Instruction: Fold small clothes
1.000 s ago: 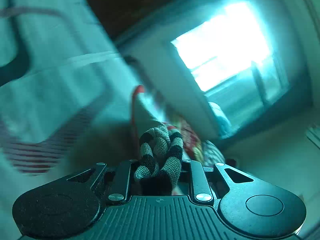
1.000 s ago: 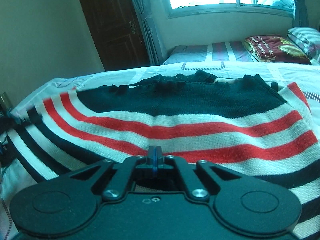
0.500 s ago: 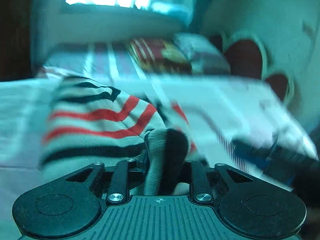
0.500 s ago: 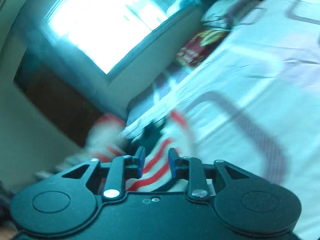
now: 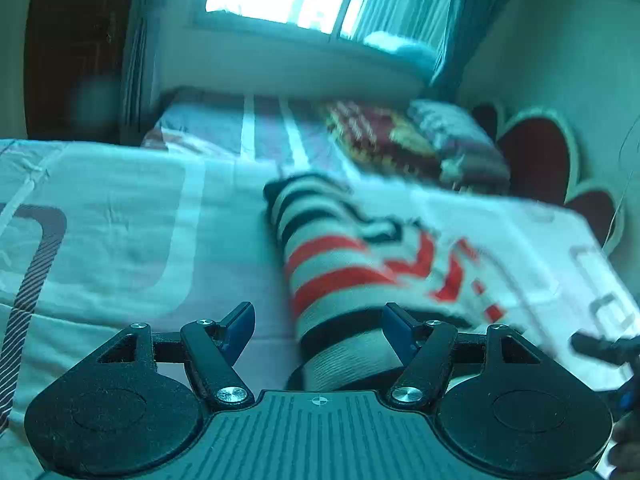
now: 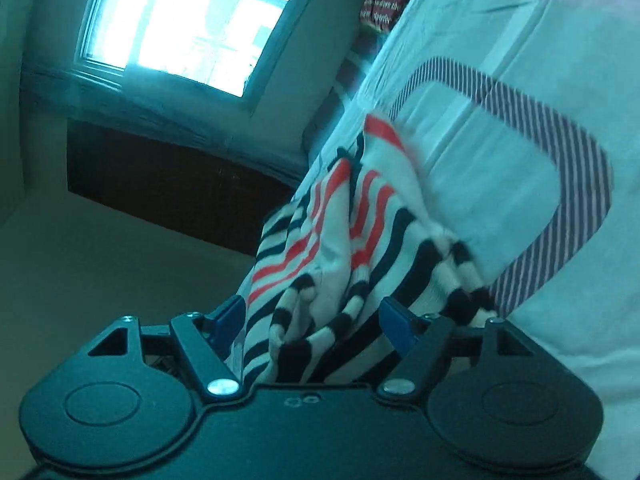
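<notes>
Your left gripper has its jaws spread wide, and the striped sweater lies between them and ahead of them without being pinched; the ribbed cuff or hem runs under the right finger. Your right gripper is also released, with its two blue pads far apart and the bunched knit sitting loosely in the gap, so neither tool is grasping anything. The sweater rests on the white bedsheet, gathered into a narrow, crumpled heap and not spread flat. In the right wrist view the same garment shows many wrinkles and overlapping stripes, which I judge to be a rough first fold and not a clean one. So the task seems only partly done: the cloth has been brought together, but the edges are not aligned and the bundle is not a tidy rectangle. You probably need to take the free ends again, smooth the layers and make one more fold. The far part of the heap is blurred, so I cannot tell how the sleeves lie.
</notes>
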The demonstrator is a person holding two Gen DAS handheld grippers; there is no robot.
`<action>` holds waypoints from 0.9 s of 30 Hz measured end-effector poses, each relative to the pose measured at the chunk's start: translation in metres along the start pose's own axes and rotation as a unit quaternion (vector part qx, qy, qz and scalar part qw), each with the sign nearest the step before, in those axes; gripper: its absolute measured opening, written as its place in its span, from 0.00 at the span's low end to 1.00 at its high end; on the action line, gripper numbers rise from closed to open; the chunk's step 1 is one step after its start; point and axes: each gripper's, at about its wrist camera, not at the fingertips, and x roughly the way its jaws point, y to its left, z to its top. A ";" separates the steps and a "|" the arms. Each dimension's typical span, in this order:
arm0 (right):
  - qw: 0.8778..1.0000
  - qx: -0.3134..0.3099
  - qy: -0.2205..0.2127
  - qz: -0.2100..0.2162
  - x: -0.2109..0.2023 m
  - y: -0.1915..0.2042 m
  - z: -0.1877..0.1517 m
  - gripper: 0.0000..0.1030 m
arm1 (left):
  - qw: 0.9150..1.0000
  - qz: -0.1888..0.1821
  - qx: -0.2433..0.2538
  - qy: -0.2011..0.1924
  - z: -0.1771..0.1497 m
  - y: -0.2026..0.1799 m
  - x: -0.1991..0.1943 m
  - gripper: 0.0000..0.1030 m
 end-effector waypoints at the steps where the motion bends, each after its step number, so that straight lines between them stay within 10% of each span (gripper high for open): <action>1: 1.000 0.011 0.009 0.001 0.008 -0.001 0.000 0.77 | 1.000 0.004 0.002 0.011 -0.008 0.001 0.005 0.67; 12: 0.988 -0.121 0.050 -0.078 0.088 0.025 0.032 0.51 | 0.996 -0.022 -0.080 -0.019 -0.022 0.016 0.034 0.67; 15: 0.951 -0.267 0.059 -0.144 0.104 0.055 0.022 0.28 | 0.996 -0.029 -0.079 0.008 -0.023 0.016 0.051 0.67; 18: 0.884 -0.433 0.015 -0.175 0.095 0.091 -0.002 0.24 | 0.998 -0.027 -0.051 -0.002 -0.016 0.002 0.051 0.67; 21: 0.852 -0.492 -0.040 -0.172 0.069 0.108 -0.010 0.24 | 0.999 -0.028 -0.026 -0.010 -0.010 -0.013 0.048 0.67; 24: 0.848 -0.486 -0.052 -0.205 0.070 0.095 0.003 0.23 | 1.000 -0.031 -0.004 0.006 -0.008 -0.032 0.061 0.67; 27: 0.885 -0.395 -0.012 -0.245 0.084 0.046 0.024 0.23 | 0.999 -0.034 -0.001 0.029 -0.008 -0.046 0.077 0.67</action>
